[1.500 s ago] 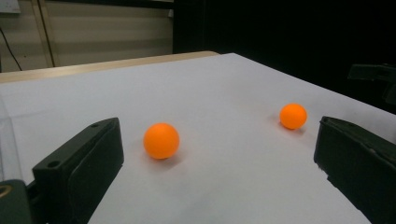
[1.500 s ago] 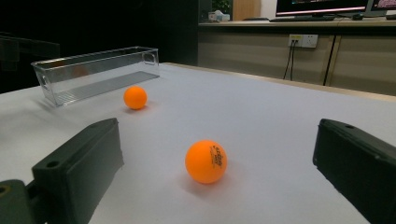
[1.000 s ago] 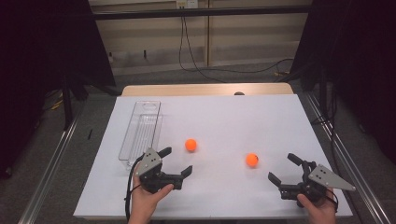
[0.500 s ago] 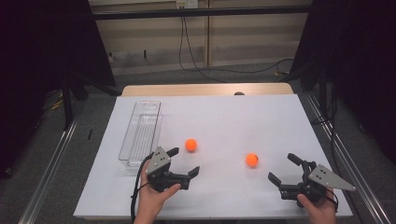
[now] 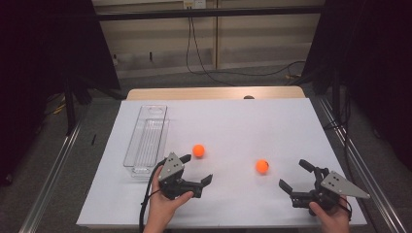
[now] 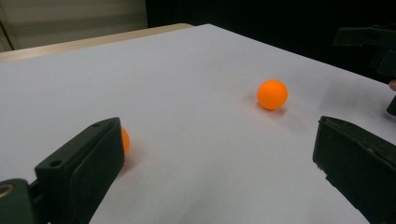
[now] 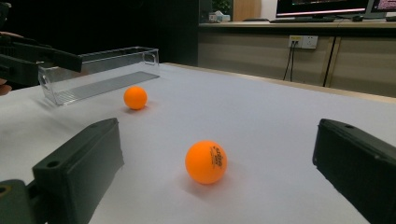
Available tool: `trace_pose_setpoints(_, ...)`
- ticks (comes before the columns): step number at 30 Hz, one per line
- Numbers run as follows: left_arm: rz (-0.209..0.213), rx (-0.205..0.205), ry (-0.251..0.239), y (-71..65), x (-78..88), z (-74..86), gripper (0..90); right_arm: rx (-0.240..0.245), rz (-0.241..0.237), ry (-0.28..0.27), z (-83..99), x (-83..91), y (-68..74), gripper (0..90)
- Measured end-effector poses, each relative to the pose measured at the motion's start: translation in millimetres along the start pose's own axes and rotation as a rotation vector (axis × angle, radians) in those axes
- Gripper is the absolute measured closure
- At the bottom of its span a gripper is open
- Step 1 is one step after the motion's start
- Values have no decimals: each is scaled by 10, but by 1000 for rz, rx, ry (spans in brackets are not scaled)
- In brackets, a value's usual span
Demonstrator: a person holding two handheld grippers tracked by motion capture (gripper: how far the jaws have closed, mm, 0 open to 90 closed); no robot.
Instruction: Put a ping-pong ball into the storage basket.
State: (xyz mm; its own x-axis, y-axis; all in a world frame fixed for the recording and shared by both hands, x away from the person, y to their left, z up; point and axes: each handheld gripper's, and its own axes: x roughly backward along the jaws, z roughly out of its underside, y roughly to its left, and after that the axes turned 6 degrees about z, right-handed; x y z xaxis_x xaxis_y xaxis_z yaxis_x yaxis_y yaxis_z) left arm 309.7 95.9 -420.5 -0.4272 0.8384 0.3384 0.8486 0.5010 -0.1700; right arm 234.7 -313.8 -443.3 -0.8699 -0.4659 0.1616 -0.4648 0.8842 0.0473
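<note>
Since a second ago the left gripper (image 5: 197,168) has slid forward and right, close up to the near ball.

Its jaws gape wide, holding nothing; the left ball (image 5: 198,150) lies just past one jaw tip on the white worktop (image 5: 243,121), beside the clear tray (image 5: 145,138). Right gripper (image 5: 294,174) rests near the front edge, jaws spread and empty, with the right ball (image 5: 262,166) just ahead of them, untouched.

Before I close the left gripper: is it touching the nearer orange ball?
Apart. In the high view, white table shows between the left gripper and the nearer orange ball.
</note>
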Motion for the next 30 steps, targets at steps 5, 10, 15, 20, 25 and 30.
trace_pose_setpoints(5, 1, -12, 11, -4, -28, -2, 22, 0, -1, 0, -1, 1, -1, 12)
trace_pose_setpoints(10, 6, -13, 16, -13, -44, 0, 22, -1, -1, 0, 0, 0, -2, 12)
trace_pose_setpoints(15, 7, -9, 22, -18, -74, -2, 22, 0, -3, 3, -1, -2, 3, 13)
trace_pose_setpoints(20, 16, -14, 28, -41, -120, -12, 23, 0, -3, 2, 1, -1, 2, 13)
trace_pose_setpoints(25, 25, -12, 27, -53, -162, -19, 23, -5, -6, 3, 0, -1, 4, 13)
trace_pose_setpoints(30, 30, -15, 35, -70, -203, -33, 23, -2, -5, 1, -1, 1, 3, 13)
